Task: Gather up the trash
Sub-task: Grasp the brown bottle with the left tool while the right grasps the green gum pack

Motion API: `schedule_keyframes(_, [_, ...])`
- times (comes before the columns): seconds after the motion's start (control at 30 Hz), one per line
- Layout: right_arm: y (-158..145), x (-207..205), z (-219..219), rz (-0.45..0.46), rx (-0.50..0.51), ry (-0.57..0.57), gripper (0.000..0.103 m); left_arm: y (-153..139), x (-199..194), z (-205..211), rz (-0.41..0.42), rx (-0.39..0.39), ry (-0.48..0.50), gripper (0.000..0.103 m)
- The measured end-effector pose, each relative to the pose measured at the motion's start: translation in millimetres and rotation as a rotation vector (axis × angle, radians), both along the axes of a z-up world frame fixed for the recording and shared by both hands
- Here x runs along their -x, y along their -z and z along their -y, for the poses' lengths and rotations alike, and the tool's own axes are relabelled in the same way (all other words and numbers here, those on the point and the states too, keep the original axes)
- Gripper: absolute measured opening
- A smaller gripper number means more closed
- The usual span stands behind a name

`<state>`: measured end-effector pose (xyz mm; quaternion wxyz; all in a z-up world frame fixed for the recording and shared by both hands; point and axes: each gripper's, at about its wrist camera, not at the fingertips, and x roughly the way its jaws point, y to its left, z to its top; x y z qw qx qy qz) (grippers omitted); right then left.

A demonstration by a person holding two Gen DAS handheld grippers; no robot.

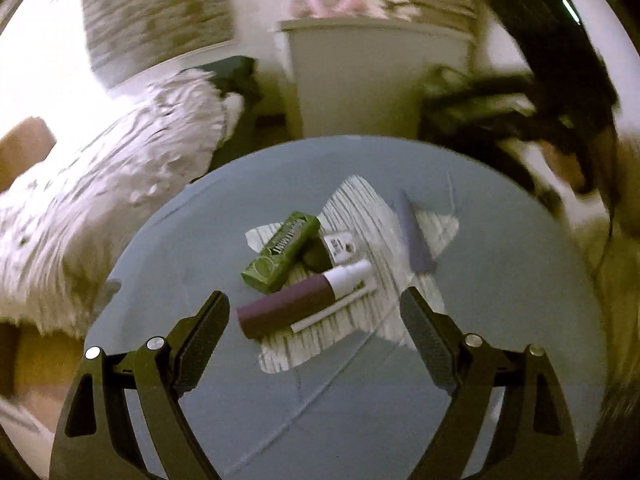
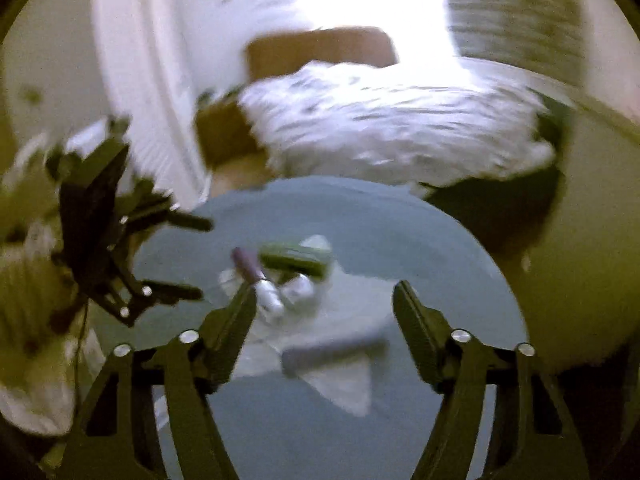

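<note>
Trash sits mid-table (image 1: 520,280) on a white paper (image 1: 360,216): a green box (image 1: 282,252), a purple tube (image 1: 304,304) touching it, a bluish pen (image 1: 412,236) right. Both grippers, left (image 1: 316,304) and right (image 2: 324,300), hover near it, jaws wide open, empty. A white bin (image 1: 376,76) stands far behind.

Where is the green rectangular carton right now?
In the left wrist view, the green rectangular carton lies on white paper mid round grey table, just beyond the purple tube.

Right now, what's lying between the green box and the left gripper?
The maroon tube with a white cap lies crosswise between the green box and the open left gripper, seen in the left wrist view.
</note>
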<state>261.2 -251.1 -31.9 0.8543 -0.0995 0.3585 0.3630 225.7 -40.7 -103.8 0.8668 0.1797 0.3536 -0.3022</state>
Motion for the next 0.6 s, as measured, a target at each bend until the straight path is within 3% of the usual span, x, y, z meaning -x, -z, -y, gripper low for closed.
schedule_keyframes(0.13, [13.4,-30.3,-61.2,-0.002,0.163,-0.172,0.069,13.9,-15.7,-0.5,0.0,-0.044,0.077,0.086])
schedule_keyframes(0.27, [46.9,-56.0,-108.8,-0.04,0.291,-0.292,0.065,21.7,-27.1,-6.1,-0.009,-0.051,0.115,0.086])
schedule_keyframes(0.47, [84.9,-74.8,-142.8,-0.065,0.407,-0.413,0.06,30.1,-37.8,-7.4,-0.017,-0.062,0.17,0.087])
schedule_keyframes(0.6, [99.5,-87.1,-152.1,-0.102,0.426,-0.42,0.049,34.4,-39.0,1.9,0.01,-0.098,0.212,0.087])
